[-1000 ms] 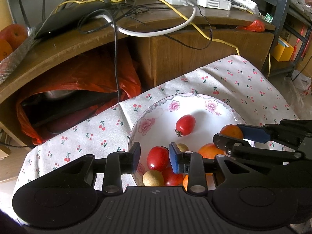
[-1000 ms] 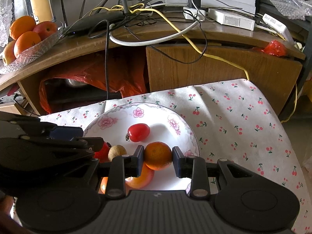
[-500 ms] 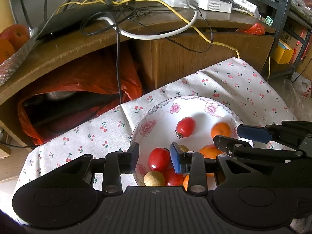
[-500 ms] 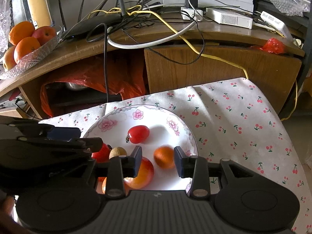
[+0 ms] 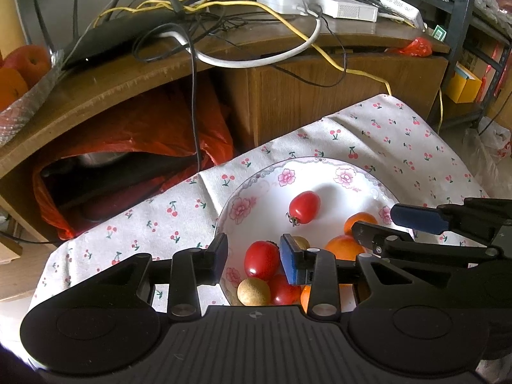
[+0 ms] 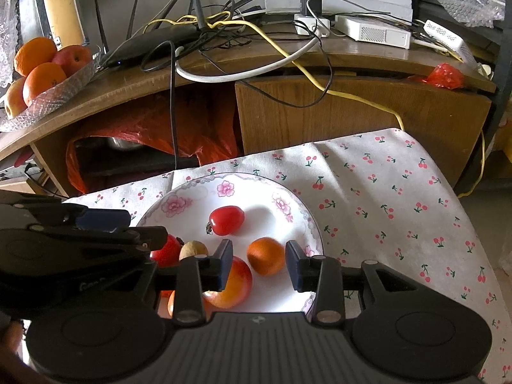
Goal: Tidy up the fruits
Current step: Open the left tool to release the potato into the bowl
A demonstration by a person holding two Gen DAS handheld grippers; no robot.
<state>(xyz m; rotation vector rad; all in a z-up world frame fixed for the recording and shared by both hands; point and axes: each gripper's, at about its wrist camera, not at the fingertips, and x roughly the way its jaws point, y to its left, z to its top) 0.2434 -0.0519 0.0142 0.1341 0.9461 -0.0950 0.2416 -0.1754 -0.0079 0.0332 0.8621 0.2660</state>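
both hand-held grippers, left and right, are hanging open, having just been widening, over the plate at lower centre, gripping nothing.

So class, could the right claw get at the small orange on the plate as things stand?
Probably yes: the right claw is open with the orange lying free between its fingers on the plate; nothing blocks it.

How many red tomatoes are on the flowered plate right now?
3 visible: one tomato alone mid-plate, one between the left gripper's open fingers, one just below it beside a tan fruit. The grippers may hide others.
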